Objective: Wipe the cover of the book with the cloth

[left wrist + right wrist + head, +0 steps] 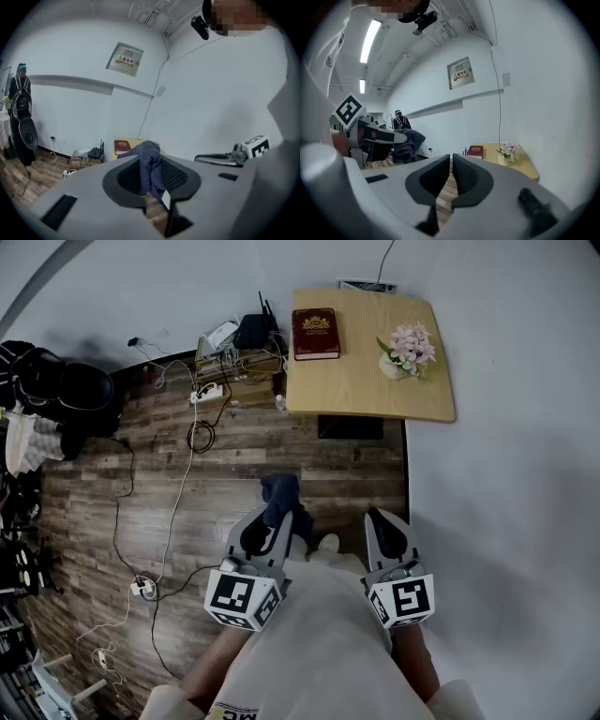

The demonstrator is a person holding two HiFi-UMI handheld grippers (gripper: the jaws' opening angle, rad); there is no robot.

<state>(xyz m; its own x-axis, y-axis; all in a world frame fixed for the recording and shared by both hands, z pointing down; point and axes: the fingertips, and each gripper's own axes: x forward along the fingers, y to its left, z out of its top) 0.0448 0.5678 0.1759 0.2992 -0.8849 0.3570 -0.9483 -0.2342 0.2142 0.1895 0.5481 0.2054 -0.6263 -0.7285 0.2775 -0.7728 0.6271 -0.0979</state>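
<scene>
Book (pixel 315 334) one, cloth (pixel 279 495) one.

A light wooden table (pixel 361 381) stands against the plain white wall (pixel 141 277); left of the table, loose cables (pixel 200 435) sprawl across dark wood-plank floor (pixel 281 451).

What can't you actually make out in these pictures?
- Book cover lettering: too small to read in the head view.
- Cloth: its lower end is hidden between the jaws of the left tool, left gripper view.
- Wall sign print: too small, left gripper view.
- Whatever lies under the table: hidden by the tabletop, head view.
</scene>
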